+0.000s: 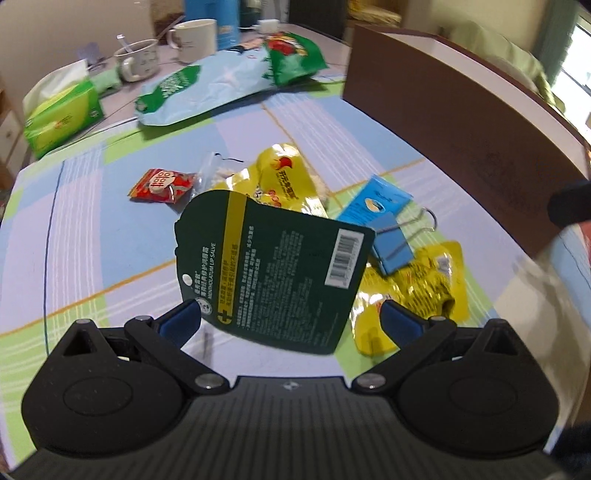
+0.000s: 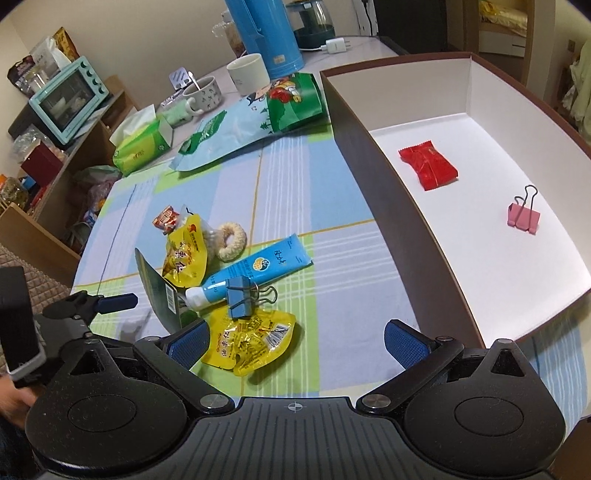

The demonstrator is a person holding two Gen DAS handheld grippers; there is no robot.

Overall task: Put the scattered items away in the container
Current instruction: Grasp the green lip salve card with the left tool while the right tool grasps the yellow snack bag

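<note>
A dark green lip salve card (image 1: 273, 273) stands tilted up on the checked tablecloth between the wide-apart fingers of my left gripper (image 1: 291, 317), which is open. Behind it lie two yellow snack packets (image 1: 284, 181) (image 1: 424, 280), a blue binder clip (image 1: 393, 243), a blue tube (image 2: 258, 267), a small red packet (image 1: 160, 184) and a woven ring (image 2: 232, 240). My right gripper (image 2: 295, 339) is open above the near yellow packet (image 2: 251, 343), holding nothing. The brown-walled white box (image 2: 388, 206) on the right holds a red candy (image 2: 428, 168) and a pink binder clip (image 2: 522, 216).
At the table's far side lie a large pale blue bag (image 2: 225, 136), a green bag (image 2: 295, 103), a green tissue box (image 2: 142, 147), two mugs (image 2: 247, 74) and a blue thermos (image 2: 266, 33). A shelf with a mint toaster oven (image 2: 66, 98) stands left of the table.
</note>
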